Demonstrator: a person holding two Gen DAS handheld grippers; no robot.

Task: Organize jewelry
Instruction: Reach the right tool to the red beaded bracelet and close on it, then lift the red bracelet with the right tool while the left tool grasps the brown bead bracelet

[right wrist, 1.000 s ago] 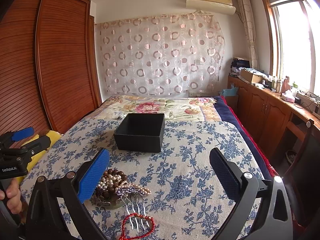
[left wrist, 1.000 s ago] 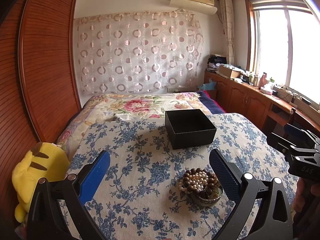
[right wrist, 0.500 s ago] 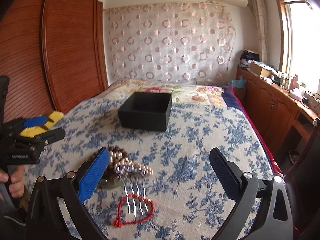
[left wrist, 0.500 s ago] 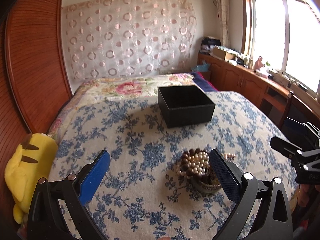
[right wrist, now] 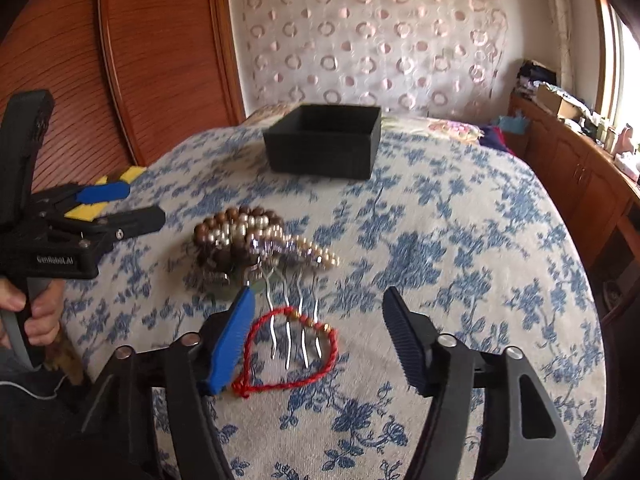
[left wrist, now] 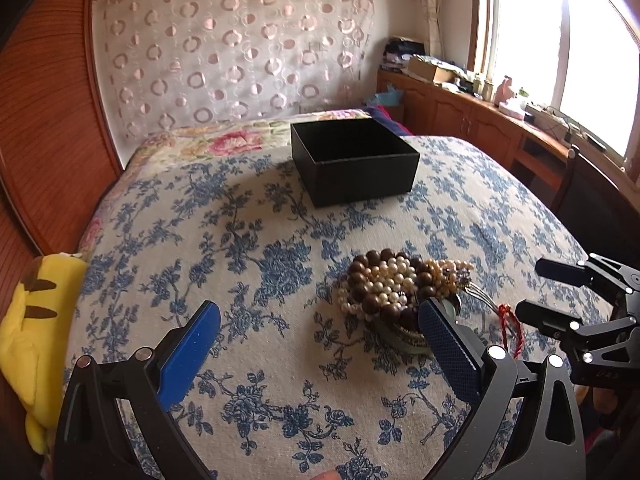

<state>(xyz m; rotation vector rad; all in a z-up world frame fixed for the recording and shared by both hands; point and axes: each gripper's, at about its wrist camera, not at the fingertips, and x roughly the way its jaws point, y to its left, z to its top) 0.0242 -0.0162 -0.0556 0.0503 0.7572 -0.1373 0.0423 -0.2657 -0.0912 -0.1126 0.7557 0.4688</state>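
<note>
The jewelry is lying in a small heap on the bed [right wrist: 460, 264], on its blue-flowered cover, towards the near edge. Nearest is a red cord loop [right wrist: 290, 354], lying flat. The silver prongs of a hair comb [right wrist: 294, 330] are reaching across it, and the comb's pearl-trimmed top is leaning on the heap behind. That heap is a bundle of brown and cream bead strands [left wrist: 386, 288], piled over a small dish [left wrist: 404, 340] whose rim is just showing beneath them.

The right claw [right wrist: 320, 336] is hanging over the cord loop and the comb prongs. Its jaws are closing, with those pieces lying between them, yet the pads are not touching anything.

The left claw [left wrist: 320, 356] is standing wide open over bare cover, its right pad just beside the dish and beads, gripping nothing.

Farther up the bed, well apart from the heap, an open black box [left wrist: 354, 160] is sitting upright near the middle. A yellow plush toy [left wrist: 38, 332] is resting at the bed's left edge.
</note>
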